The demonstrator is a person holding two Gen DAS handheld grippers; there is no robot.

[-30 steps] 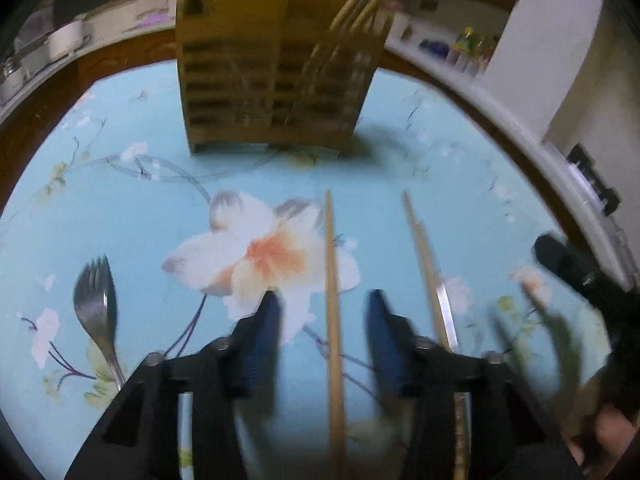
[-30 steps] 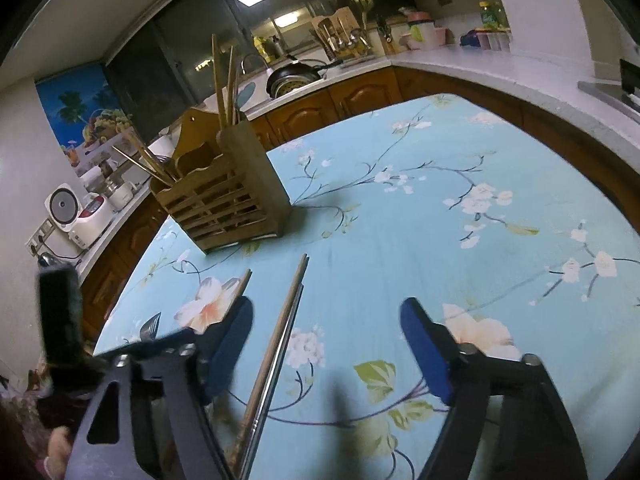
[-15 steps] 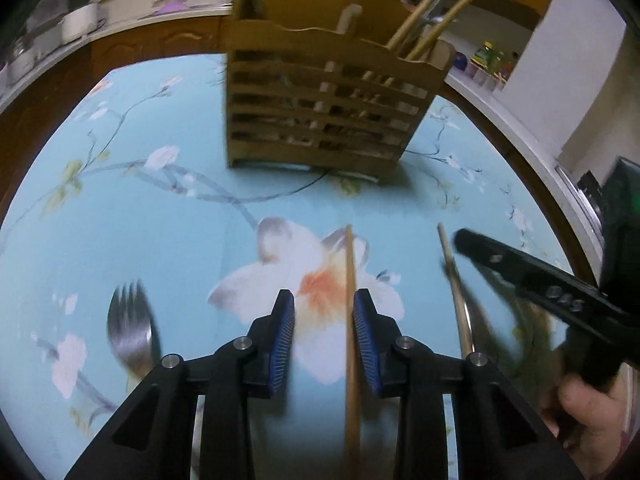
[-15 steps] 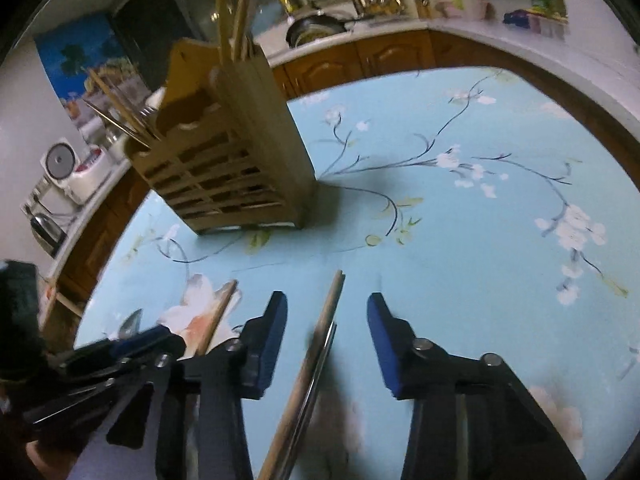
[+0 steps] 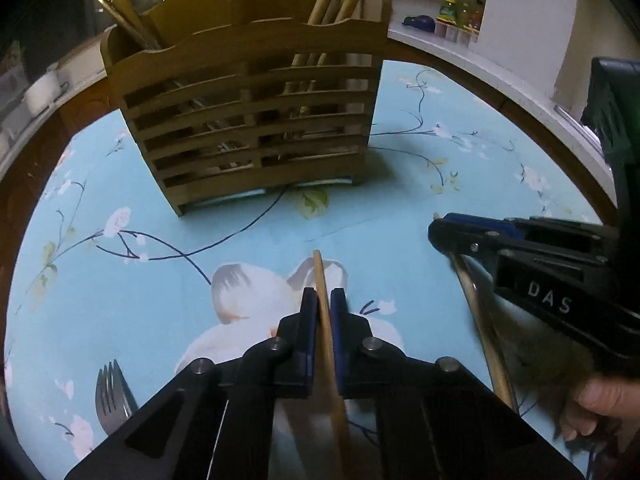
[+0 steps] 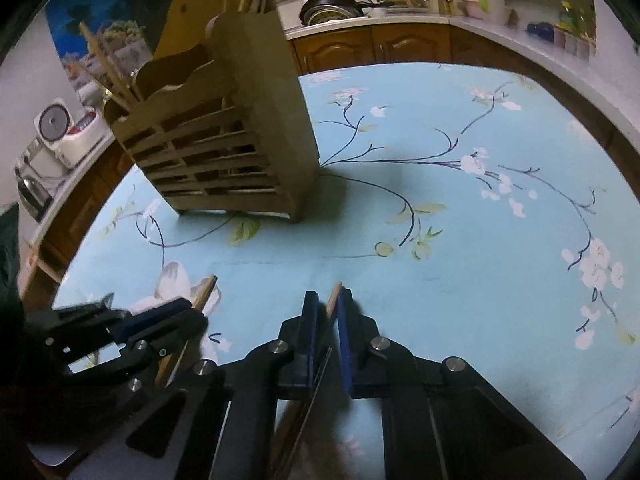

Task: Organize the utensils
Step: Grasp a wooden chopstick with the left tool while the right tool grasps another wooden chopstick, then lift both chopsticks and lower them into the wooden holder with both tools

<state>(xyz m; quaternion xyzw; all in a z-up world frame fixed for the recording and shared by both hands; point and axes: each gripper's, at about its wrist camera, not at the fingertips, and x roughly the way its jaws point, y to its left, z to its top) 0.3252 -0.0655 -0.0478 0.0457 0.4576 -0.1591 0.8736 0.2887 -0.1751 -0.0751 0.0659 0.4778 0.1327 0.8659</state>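
A slatted wooden utensil holder (image 5: 256,120) stands on the blue floral table and holds several chopsticks; it also shows in the right wrist view (image 6: 224,148). My left gripper (image 5: 324,300) is shut on a wooden chopstick (image 5: 320,276) lying on the table. My right gripper (image 6: 329,300) is shut on a second wooden chopstick (image 6: 333,294), with a thin metal utensil (image 6: 316,384) lying alongside it between the fingers. The right gripper shows at the right of the left wrist view (image 5: 444,228). The left gripper shows at the left of the right wrist view (image 6: 180,312).
A metal fork (image 5: 112,396) lies on the table at the near left. The table is round with a brown wooden rim (image 6: 580,92). Kitchen counters with a rice cooker (image 6: 64,128), a pan (image 6: 332,6) and jars (image 5: 456,20) stand beyond it.
Both grippers moved forward towards the holder and closed. The left jaws shut onto the left chopstick and the right jaws shut onto the right chopstick.
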